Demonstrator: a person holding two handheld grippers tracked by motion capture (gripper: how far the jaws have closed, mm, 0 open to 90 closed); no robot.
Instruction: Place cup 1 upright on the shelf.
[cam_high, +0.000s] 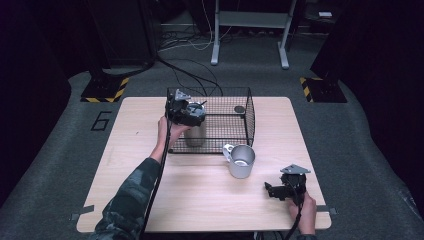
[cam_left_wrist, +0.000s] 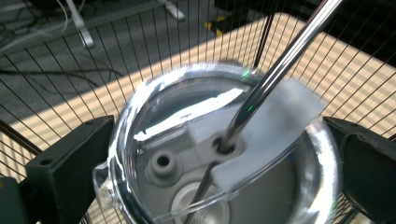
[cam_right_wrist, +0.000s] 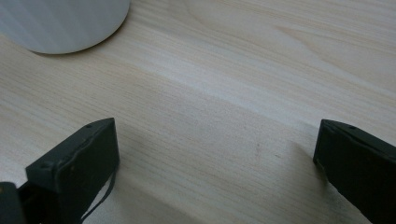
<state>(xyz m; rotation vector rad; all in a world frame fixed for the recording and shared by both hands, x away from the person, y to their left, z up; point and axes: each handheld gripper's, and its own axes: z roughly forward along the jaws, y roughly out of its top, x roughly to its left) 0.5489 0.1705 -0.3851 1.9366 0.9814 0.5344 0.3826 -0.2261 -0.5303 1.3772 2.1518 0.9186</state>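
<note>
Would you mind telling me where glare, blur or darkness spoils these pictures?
Left gripper view: white glare streaks the tumbler's clear lid, whose near rim blurs. Right gripper view: the jaws are soft, the table evenly lit. High view: the surroundings fall dark beyond the basket.

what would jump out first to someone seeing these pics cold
First the black wire basket at the far middle of the wooden table, where the left gripper has its jaws on either side of the clear lid of a steel tumbler with a metal straw. Next, the metal mug just outside the basket, and the right gripper open over bare wood near the front right.
</note>
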